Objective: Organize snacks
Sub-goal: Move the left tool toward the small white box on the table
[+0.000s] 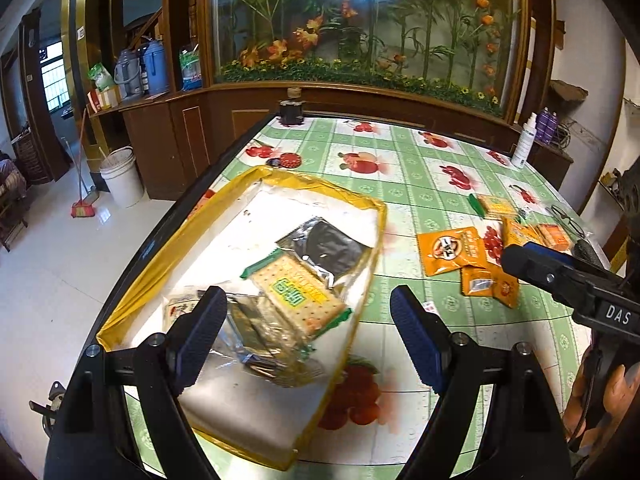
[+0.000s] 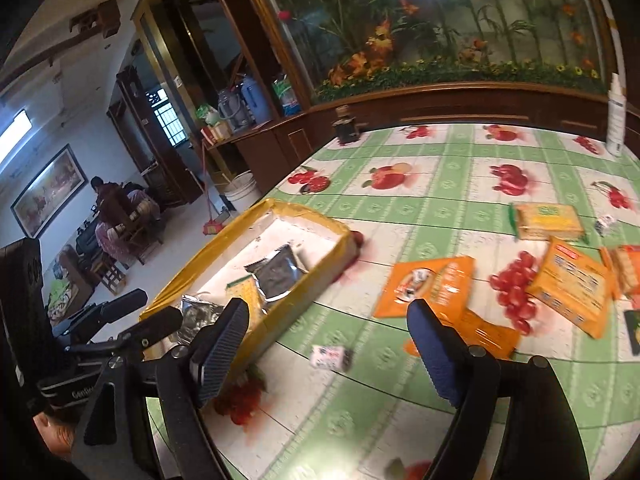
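A shallow yellow-rimmed box point(image 1: 320, 182) point(image 2: 304, 212) lies on the table's left side. It holds a green cracker pack point(image 1: 298, 290), a dark foil pack point(image 1: 328, 246) point(image 2: 276, 274) and silver packs point(image 1: 256, 332). My left gripper point(image 1: 308, 336) is open and empty, hovering over the box's near end. My right gripper point(image 2: 328, 344) is open and empty above a small white candy point(image 2: 330, 358) beside the box. Orange snack packs point(image 1: 452, 250) point(image 2: 428, 286) and a cracker pack point(image 2: 546, 220) lie loose on the right.
The table has a green fruit-print cloth point(image 2: 440, 184). A dark jar point(image 1: 292, 110) and a red lid point(image 1: 290, 160) sit at the far left edge, a white spray bottle point(image 2: 616, 120) at far right. A wooden cabinet with flowers stands behind. The right gripper's arm shows in the left wrist view point(image 1: 560, 276).
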`<state>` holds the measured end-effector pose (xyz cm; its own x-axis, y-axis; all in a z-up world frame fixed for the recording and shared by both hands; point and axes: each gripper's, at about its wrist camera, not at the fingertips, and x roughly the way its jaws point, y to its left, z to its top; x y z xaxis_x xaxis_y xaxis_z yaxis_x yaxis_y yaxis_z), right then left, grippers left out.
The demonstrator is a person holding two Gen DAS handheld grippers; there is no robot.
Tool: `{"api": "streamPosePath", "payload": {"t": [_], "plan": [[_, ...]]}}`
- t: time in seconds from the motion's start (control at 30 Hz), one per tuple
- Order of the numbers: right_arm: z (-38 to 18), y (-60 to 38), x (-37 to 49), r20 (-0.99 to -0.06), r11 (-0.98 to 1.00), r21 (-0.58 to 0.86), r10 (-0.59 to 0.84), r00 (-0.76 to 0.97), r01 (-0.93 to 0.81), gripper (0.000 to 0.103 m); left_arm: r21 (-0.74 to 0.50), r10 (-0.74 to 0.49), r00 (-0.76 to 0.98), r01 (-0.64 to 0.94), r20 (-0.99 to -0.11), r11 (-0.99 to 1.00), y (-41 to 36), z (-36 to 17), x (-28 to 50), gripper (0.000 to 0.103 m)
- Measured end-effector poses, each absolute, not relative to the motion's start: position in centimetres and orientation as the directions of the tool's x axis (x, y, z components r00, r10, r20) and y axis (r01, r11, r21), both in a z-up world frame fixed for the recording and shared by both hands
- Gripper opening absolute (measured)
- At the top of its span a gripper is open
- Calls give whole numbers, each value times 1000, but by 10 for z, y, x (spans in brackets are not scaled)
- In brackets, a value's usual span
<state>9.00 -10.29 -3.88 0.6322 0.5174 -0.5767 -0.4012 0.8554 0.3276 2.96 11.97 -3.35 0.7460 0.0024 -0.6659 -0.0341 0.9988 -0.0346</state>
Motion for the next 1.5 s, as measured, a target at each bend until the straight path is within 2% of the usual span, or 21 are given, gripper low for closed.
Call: {"api": "streamPosePath", "payload": {"t": [0.63,1.5], "plan": [[-67,-194,64,-621,910,308,414,666,-278,84,-38,-89,707,87,-701,995,60,-45,34,84],[-71,-215,66,-621,896,298,445,646,-330,84,-34,-191,604,261,-774,965,10,-72,43,84]]}}
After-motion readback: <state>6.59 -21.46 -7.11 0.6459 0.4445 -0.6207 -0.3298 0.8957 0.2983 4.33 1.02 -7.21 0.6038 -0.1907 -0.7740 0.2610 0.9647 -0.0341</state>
